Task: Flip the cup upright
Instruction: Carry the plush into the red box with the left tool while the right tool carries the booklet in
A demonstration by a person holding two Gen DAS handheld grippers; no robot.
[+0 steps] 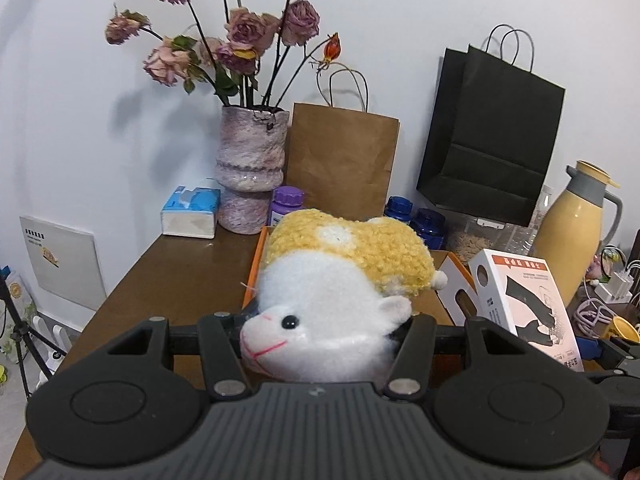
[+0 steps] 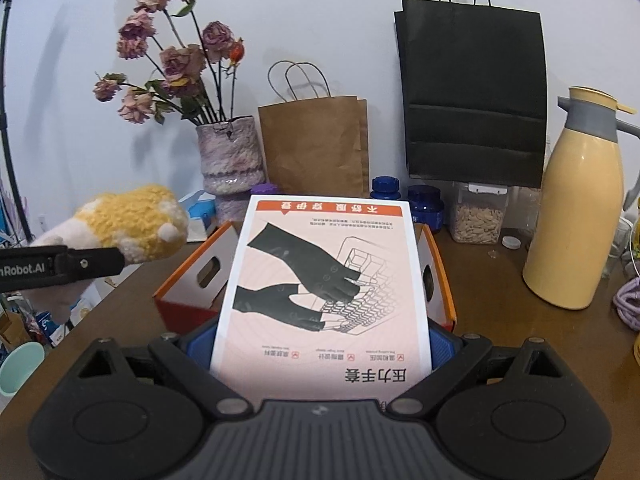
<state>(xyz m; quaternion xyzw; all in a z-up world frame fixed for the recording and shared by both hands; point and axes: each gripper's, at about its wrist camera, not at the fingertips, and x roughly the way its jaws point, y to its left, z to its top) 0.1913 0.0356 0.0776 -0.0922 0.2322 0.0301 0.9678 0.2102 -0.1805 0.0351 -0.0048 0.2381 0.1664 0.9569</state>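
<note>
Fingers of the left gripper are clamped on a plush toy, white-bodied with a yellow woolly back, held above the tabletop; fingers of the right gripper are clamped on a white box printed with dark gloves, held over an open orange-edged carton. Both tools are therefore occupied. No overturned cup can be confirmed in either view. A yellow cup shows partly at the right edge of the tabletop in the left view, beyond the box, and a pale green cup shows off the left edge in the right view; the posture of each cannot be told. Each lies well apart from the fingers, outside both grips. In judgement, the step in hand is clearing the grippers: the toy and the box should be set down in the carton or on bare tabletop, clear of the vase and flask, before one gripper opens and approaches the cup squarely by its wall.
</note>
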